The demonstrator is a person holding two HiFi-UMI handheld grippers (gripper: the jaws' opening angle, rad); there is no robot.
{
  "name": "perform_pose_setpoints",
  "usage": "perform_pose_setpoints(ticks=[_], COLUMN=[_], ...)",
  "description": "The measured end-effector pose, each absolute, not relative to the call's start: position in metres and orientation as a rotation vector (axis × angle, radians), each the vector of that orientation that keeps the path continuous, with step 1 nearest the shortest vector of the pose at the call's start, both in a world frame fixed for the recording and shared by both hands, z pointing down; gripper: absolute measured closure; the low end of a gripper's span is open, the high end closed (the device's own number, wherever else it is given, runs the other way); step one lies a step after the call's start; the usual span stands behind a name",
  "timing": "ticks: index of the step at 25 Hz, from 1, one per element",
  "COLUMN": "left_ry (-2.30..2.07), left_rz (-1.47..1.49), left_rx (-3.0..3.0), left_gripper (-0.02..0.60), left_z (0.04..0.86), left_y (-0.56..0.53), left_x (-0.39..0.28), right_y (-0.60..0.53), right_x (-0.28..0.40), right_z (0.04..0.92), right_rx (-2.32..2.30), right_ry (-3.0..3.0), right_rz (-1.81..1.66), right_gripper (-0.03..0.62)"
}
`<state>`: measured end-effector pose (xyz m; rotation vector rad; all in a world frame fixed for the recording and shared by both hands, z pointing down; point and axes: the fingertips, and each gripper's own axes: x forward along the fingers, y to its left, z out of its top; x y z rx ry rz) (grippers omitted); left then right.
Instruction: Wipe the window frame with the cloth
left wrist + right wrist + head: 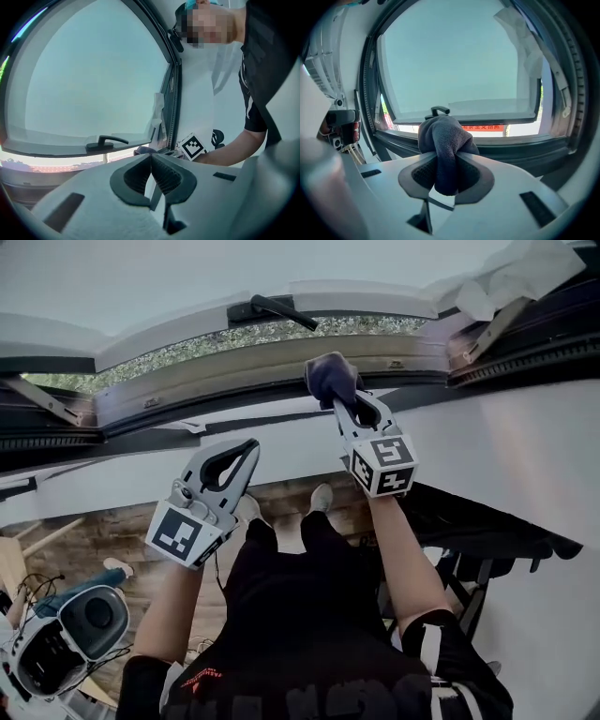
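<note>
Right gripper [343,401] [446,161]: jaws clamped on a dark blue cloth [330,377] [444,136]. The cloth is bunched. Its bulk stands out past the jaw tips, and a fold hangs down between the ribbed pads. This gripper is raised at the person's right, and its marker cube faces the head camera.

Cloth, location: at the dark lower rail of the window frame [187,401] [520,146], near the middle of its span, just below and right of the window handle [277,308] [439,111]. In the head view it lies against the rail; whether it actually touches cannot be told.

Left gripper [247,448] [151,157]: jaws closed, pads meeting at the tips, nothing between them. It is held lower than the right gripper, clear of the frame, in front of the white wall [525,456] under the window.

Window: the sash is swung open, its black handle is on the bottom edge, and the pane is pale. Foliage shows through the gap beneath it.

White sheet [525,273]: crumpled, at the frame's upper right corner.

Below: wooden floor [112,531] and the person's pale shoe [321,498].
</note>
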<state>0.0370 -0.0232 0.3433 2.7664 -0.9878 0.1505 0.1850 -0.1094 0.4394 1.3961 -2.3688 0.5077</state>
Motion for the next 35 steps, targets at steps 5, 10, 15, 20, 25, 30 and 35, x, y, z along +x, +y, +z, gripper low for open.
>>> perform_pose_setpoints(ticks=[5, 10, 15, 20, 25, 30, 35], left_ry=[-0.932, -0.886, -0.860, -0.839, -0.828, -0.826, -0.847], left_rz=[0.165, 0.189, 0.191, 0.203, 0.190, 0.174, 0.172], left_rx=[2.775, 2.789, 2.802, 2.781, 2.825, 2.855, 2.869], left_gripper=[0.558, 0.558, 0.558, 0.558, 0.558, 0.558, 0.558], left_z=[0.345, 0.346, 0.345, 0.342, 0.340, 0.333, 0.319], left_y=[-0.028, -0.031, -0.035, -0.038, -0.039, -0.038, -0.034], left_x=[0.077, 0.108, 0.130, 0.143, 0.150, 0.148, 0.130], right_y=[-0.116, -0.120, -0.123, -0.126, -0.126, -0.120, -0.111], right_x=[0.247, 0.298, 0.335, 0.365, 0.389, 0.393, 0.380], right_z=[0.440, 0.439, 0.439, 0.438, 0.437, 0.430, 0.411], right_rx=[1.510, 1.597, 1.659, 1.722, 1.775, 1.794, 1.800], right_ry=[-2.321, -2.280, -2.248, -2.205, -2.168, -2.162, -2.196], right_rz=[0.531, 0.541, 0.542, 0.548, 0.557, 0.544, 0.496], right_gripper=[0.516, 0.516, 0.516, 0.516, 0.516, 0.516, 0.516])
